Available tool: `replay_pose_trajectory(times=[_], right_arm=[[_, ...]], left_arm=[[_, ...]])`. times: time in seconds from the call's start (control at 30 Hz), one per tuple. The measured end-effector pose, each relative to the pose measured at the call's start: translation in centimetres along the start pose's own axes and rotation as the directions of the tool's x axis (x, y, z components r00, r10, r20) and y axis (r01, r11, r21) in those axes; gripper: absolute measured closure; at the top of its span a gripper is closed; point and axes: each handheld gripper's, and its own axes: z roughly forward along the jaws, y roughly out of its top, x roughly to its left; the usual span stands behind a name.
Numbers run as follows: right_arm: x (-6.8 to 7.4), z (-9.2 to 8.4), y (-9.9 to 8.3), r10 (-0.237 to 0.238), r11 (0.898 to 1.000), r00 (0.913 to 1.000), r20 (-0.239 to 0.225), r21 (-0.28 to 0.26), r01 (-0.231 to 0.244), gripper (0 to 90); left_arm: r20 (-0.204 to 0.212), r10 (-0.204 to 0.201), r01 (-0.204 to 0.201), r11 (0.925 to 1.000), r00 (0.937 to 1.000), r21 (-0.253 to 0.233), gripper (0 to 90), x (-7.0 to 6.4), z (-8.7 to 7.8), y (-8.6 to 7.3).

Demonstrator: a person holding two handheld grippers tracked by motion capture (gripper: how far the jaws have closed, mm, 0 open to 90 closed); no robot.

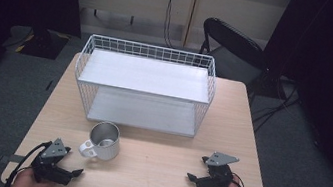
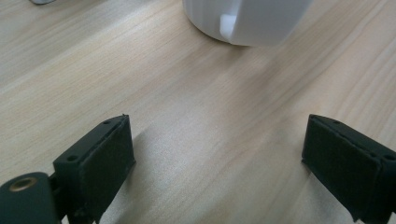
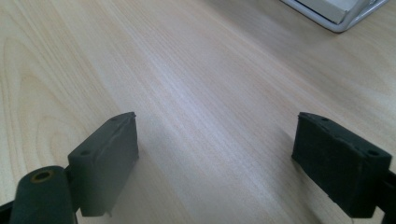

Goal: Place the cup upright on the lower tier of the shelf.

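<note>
Both tongs rest low on the wooden bench [image 1: 152,172], each released with its jaws spread wide and nothing between them. The left tongs [image 1: 75,173] sit just short of a white mug [image 1: 104,140], which stands upright ahead of them, handle turned their way. The right tongs [image 1: 197,168] lie well apart from the mug, with a white wire basket [image 1: 145,86] farther ahead.

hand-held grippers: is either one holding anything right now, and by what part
Nothing is held. The left hand-held gripper and the right hand-held gripper are both open over bare wood, and the white metal mug stands untouched on the table.
</note>
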Motion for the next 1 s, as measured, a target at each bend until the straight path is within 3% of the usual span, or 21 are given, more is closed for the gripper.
replay_pose_trajectory(times=[0.17,0.27,0.43,0.73,1.0], right_arm=[[0.0,0.0,0.0,0.003,1.0,1.0,0.002,0.001,-0.003,13.4],[0.0,0.0,0.0,0.006,1.0,1.0,0.003,-0.001,-0.006,13.4],[0.0,0.0,0.0,0.005,1.0,1.0,0.003,0.001,-0.005,13.4],[0.1,0.0,0.0,0.006,1.0,1.0,0.004,-0.001,-0.006,13.4],[0.1,0.0,0.0,0.012,1.0,0.9999,0.007,0.0,-0.012,13.3]], left_arm=[[-0.012,-0.011,0.012,0.9997,0.9999,0.021,9.4,-0.1,0.0,0.3],[-0.019,-0.02,0.02,0.9995,0.9996,0.025,16.8,0.1,-0.4,0.4],[-0.013,-0.046,0.046,0.9982,0.9989,0.037,19.7,0.0,-0.7,0.3],[0.001,-0.053,0.053,0.9983,0.9986,-0.025,18.6,-0.6,-1.7,1.2],[-0.026,-0.046,0.045,0.9978,0.9986,-0.048,20.7,-1.0,-1.6,2.5]])
